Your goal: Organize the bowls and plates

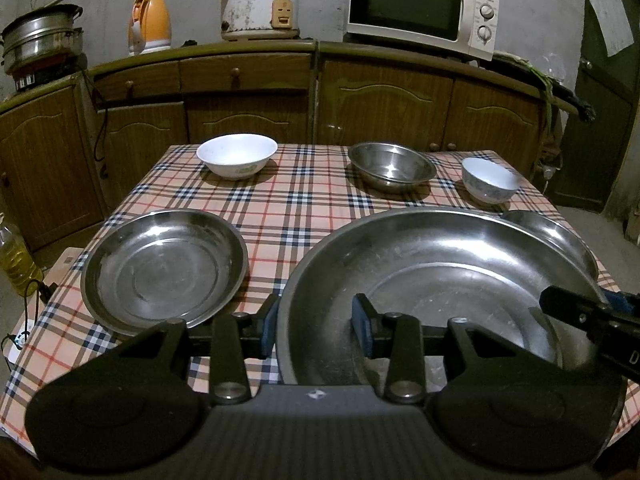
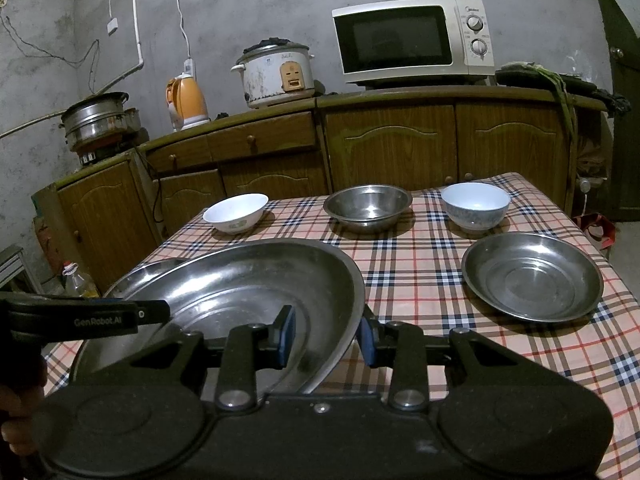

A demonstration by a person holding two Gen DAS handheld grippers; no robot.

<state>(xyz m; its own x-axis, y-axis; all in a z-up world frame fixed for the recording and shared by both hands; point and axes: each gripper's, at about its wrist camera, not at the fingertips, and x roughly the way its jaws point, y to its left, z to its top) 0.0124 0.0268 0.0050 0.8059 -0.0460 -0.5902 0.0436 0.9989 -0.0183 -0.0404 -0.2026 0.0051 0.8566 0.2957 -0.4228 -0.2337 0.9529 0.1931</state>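
Observation:
A large steel plate [image 1: 440, 272] is held above the checked table [image 1: 288, 196], tilted. My left gripper [image 1: 316, 326] straddles its left rim, jaws apart around the rim. My right gripper [image 2: 328, 336] straddles its right rim [image 2: 348, 320] the same way; its tip shows in the left wrist view [image 1: 580, 308]. A smaller steel plate [image 1: 164, 268] lies at the left, another [image 2: 532, 276] at the right. At the back stand a white bowl [image 1: 236, 154], a steel bowl [image 1: 392, 166] and a blue-white bowl [image 1: 490, 180].
Wooden cabinets [image 1: 360, 96] stand behind the table with a microwave [image 1: 420, 4], rice cooker [image 1: 260, 8], orange kettle [image 1: 150, 24] and steel pots [image 1: 40, 36]. An oil bottle [image 1: 14, 256] stands on the floor at the left.

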